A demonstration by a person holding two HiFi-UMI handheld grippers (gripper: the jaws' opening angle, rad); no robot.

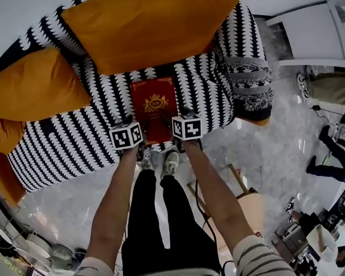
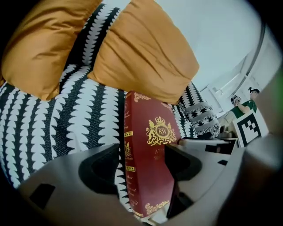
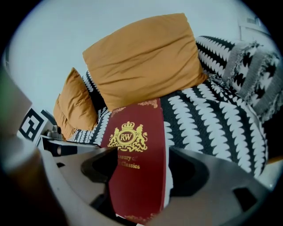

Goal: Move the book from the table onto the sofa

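As left gripper [image 2: 143,167] and right gripper [image 3: 139,170] clamp it, book [image 1: 155,104] points cushionward.

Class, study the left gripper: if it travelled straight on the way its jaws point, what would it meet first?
Probably the large orange cushion; the red book that the left gripper grips would touch it first. The sofa seat lies below that line, though depth is unclear.
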